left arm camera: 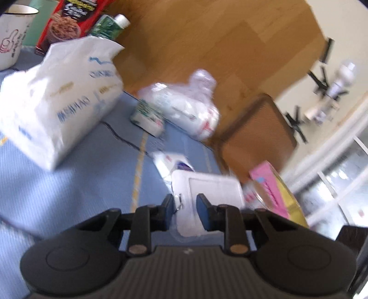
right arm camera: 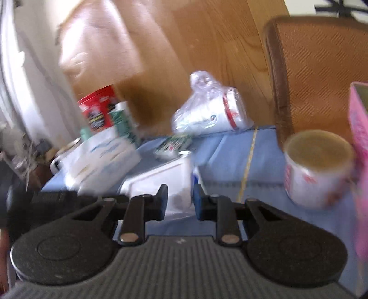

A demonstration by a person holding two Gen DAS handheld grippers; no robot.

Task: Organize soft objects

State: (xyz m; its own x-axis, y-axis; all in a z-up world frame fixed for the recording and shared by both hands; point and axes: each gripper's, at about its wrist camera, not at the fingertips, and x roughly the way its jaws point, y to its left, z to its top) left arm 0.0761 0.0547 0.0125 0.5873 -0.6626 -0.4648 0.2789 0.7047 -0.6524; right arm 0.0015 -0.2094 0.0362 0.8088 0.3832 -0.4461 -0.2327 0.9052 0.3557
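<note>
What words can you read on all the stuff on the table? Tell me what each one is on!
None can be read for sure; both pictures are blurred.
Red box: white and yellow lettering, too blurred.
White bag: blue and gold print, too blurred.
Mug: thumbs-up drawing beside smeared writing.
Green and white packet: print too small.
Pink box: print blurred.
Round tub: red marks, unreadable.
Cups in a plastic bag: red and blue marks, unreadable.

Tabletop (left arm camera: 69,184) has matt blue ribbed cloth, the white pouch (left arm camera: 207,186) looks smooth plastic, bag (right arm camera: 207,110) is crinkly glossy film.
</note>
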